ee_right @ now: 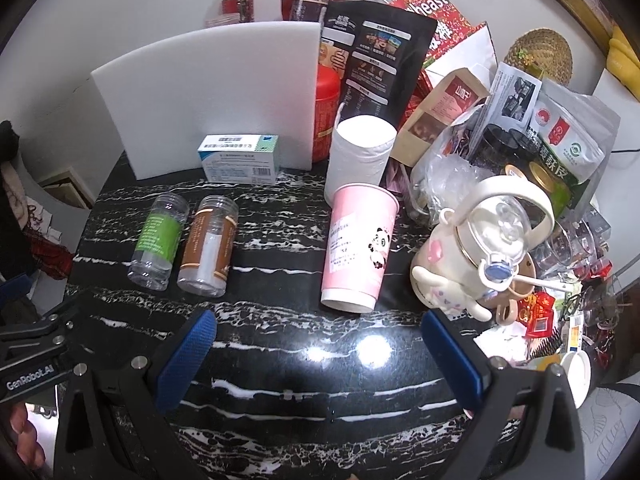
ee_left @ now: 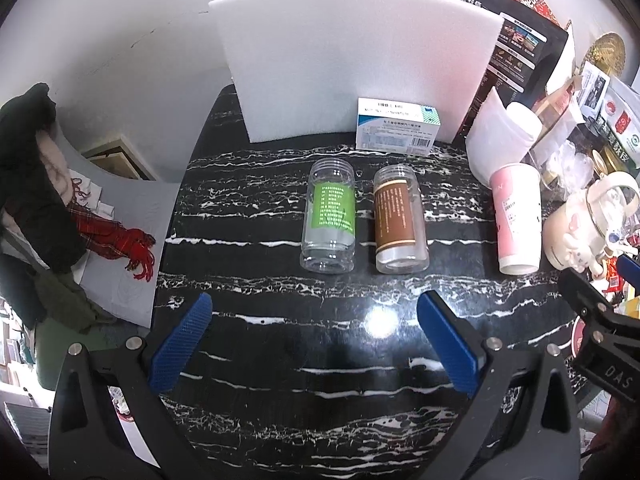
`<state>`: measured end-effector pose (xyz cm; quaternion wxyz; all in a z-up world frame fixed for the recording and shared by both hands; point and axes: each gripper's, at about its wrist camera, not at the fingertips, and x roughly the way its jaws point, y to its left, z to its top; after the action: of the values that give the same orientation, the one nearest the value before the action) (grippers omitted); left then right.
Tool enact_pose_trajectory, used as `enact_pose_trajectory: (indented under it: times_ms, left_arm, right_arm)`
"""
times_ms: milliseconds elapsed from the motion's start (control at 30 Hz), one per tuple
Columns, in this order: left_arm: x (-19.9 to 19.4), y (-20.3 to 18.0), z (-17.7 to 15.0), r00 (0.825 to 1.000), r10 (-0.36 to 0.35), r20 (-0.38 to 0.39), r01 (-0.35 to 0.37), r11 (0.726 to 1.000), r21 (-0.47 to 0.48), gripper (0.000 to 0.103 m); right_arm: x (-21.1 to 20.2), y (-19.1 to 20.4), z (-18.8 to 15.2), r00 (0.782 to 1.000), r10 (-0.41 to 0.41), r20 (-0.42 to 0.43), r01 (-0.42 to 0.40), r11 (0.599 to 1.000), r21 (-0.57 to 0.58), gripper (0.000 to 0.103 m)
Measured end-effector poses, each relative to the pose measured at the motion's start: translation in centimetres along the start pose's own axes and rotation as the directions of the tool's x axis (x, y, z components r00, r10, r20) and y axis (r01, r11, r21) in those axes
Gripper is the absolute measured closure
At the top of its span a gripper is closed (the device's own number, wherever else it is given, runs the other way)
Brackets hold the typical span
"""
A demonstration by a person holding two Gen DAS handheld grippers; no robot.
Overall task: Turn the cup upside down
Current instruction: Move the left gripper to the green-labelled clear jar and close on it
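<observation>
Both the right gripper and left gripper hover with jaws wide, holding nothing. The tall pink paper cup stands upright, mouth up, on the black marbled bench, untouched; the flip is not yet begun.

The table is glossy black marble-look stone; the pink cup matt paper; both jars clear smooth plastic; the gripper pads blue, rough-textured.

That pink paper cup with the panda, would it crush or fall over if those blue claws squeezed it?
Probably dents easily: the pink cup looks like thin paper. Standing tall on its narrower base, it could tip if nudged high. It seems empty, so likely light.
</observation>
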<state>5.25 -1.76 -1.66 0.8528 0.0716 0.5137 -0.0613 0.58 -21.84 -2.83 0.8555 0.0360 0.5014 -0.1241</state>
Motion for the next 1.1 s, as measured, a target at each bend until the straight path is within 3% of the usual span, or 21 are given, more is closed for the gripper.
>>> enact_pose_trajectory:
  times_ms: [533, 1100]
  left_arm:
    - [5.4, 1.3, 2.6, 0.999, 0.04, -0.005, -0.04, 0.999, -0.029, 0.001]
    - [14.8, 1.0, 4.0, 0.994, 0.048, -0.095, -0.046, 0.999, 0.023, 0.001]
  right_arm:
    - [3.4, 1.0, 2.0, 1.0, 0.001, 0.009, 0.0, 1.0, -0.019, 0.001]
    - [5.5, 2.1, 1.4, 0.999, 0.032, -0.029, -0.033, 0.999, -0.026, 0.001]
